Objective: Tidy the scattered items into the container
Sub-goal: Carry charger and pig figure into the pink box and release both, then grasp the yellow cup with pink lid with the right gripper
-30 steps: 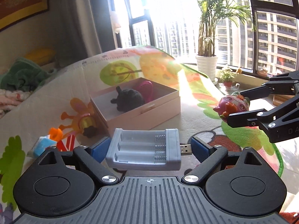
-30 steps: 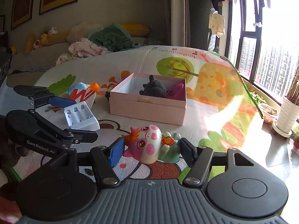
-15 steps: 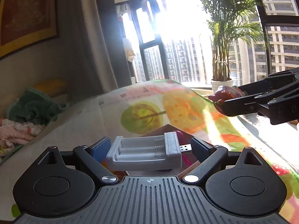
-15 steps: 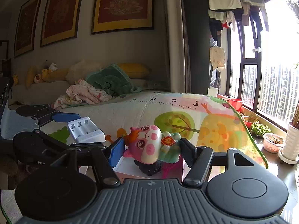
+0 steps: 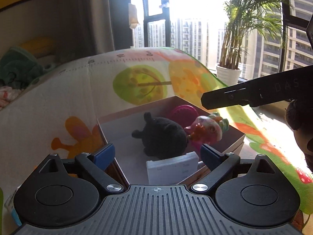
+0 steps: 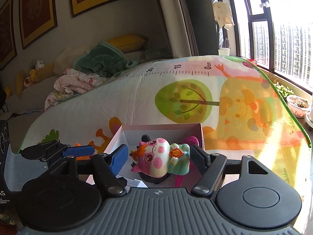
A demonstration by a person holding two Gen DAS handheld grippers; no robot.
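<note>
The left gripper (image 5: pixel 156 152) points forward and downward, its blue-padded fingers (image 5: pixel 103 153) spread wide with nothing pressed between them. The right gripper (image 6: pixel 156 156) tilts down likewise; its jaws have just been opening, and both pads (image 6: pixel 118 156) now stand clear of what sits between them.

Harsh daylight pours through the window (image 5: pixel 187 9), blowing the panes to white in both wrist views and throwing a bright streak across the play mat (image 6: pixel 279 129). In the left view the box (image 5: pixel 125 121) interior and the wall lie in backlit shadow. Fisheye bending curves the window frames and mat edges. Focus is sharp centrally, softer at the rims.
</note>
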